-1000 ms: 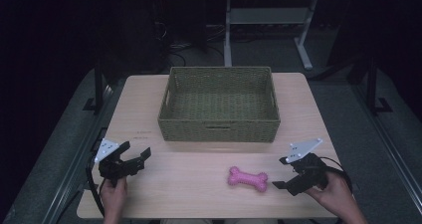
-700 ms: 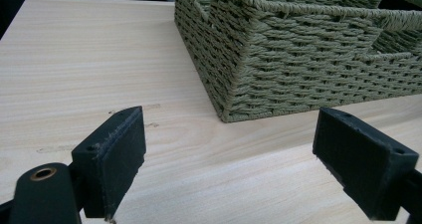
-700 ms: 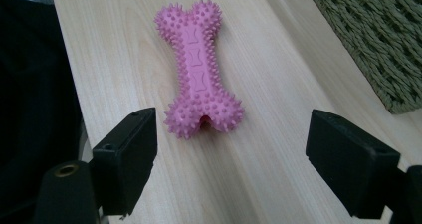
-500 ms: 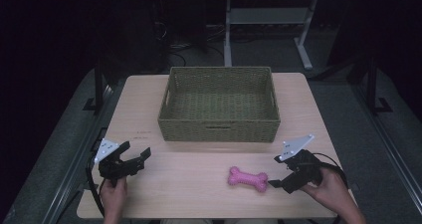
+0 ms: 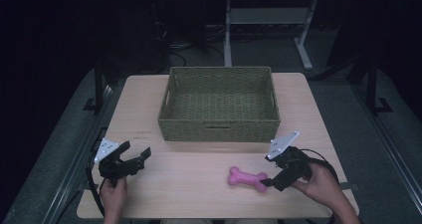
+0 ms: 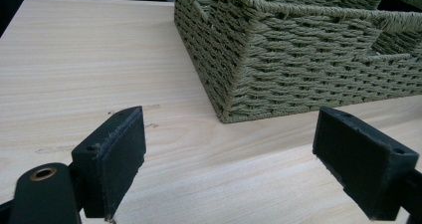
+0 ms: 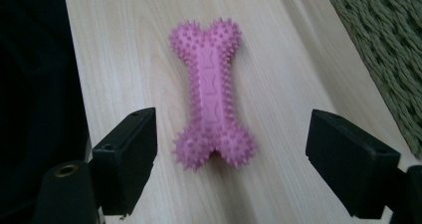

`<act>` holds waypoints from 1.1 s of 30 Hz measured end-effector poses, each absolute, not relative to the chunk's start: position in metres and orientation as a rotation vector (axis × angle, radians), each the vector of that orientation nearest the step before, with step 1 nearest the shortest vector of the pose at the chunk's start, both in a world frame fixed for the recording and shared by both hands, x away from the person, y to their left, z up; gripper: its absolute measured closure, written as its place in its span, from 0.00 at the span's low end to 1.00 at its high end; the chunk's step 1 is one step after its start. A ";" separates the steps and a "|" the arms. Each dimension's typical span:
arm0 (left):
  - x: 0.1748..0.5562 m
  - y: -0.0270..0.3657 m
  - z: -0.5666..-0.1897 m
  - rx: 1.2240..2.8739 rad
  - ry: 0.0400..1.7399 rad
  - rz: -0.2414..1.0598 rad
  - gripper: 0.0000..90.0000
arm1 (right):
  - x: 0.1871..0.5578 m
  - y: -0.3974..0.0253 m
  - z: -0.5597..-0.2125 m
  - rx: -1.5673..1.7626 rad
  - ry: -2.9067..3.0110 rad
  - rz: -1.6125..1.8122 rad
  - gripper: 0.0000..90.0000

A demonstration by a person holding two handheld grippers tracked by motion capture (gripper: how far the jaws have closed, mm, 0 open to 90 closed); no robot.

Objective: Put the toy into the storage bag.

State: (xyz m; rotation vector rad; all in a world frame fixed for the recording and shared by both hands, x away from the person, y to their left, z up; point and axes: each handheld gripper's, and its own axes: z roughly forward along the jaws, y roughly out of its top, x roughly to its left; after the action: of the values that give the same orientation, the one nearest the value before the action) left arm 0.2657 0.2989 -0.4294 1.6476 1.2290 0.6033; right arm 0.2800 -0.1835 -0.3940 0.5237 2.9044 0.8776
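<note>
A pink spiky toy bone (image 5: 247, 179) lies flat on the wooden table (image 5: 199, 184) in front of a green woven basket (image 5: 219, 104). My right gripper (image 5: 271, 180) is open at the bone's right end. In the right gripper view the bone (image 7: 210, 94) lies lengthwise ahead of my right gripper (image 7: 231, 164), its near end level with the tips of the spread jaws and touching neither. My left gripper (image 5: 142, 159) is open near the table's front left; in its own view the left gripper (image 6: 244, 169) holds nothing and faces the basket's corner (image 6: 278, 64).
The basket (image 5: 219, 104) is empty and stands at the table's middle back. Bare tabletop lies between the two grippers. Desk legs (image 5: 303, 45) and cables stand on the dark floor beyond the table.
My right gripper has moved left toward the bone until its jaws reach the bone's right end. The left gripper and the bone have stayed put.
</note>
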 end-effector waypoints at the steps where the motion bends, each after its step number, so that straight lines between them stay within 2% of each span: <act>1: 0.266 0.299 -0.429 1.647 1.229 0.603 0.14 | 0.281 -0.181 -0.395 0.520 2.909 0.877 0.22; 16: 0.266 0.299 -0.429 1.641 1.230 0.600 0.14 | 0.290 -0.154 -0.406 0.443 2.982 0.829 0.23; 33: 0.266 0.300 -0.429 1.642 1.227 0.601 0.14 | 0.299 -0.132 -0.418 0.398 3.051 0.715 0.29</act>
State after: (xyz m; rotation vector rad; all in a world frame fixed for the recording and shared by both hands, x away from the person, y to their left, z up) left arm 0.2655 0.2996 -0.4288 1.6420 1.2272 0.6013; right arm 0.2985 -0.1323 -0.4183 0.3981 3.0511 0.7153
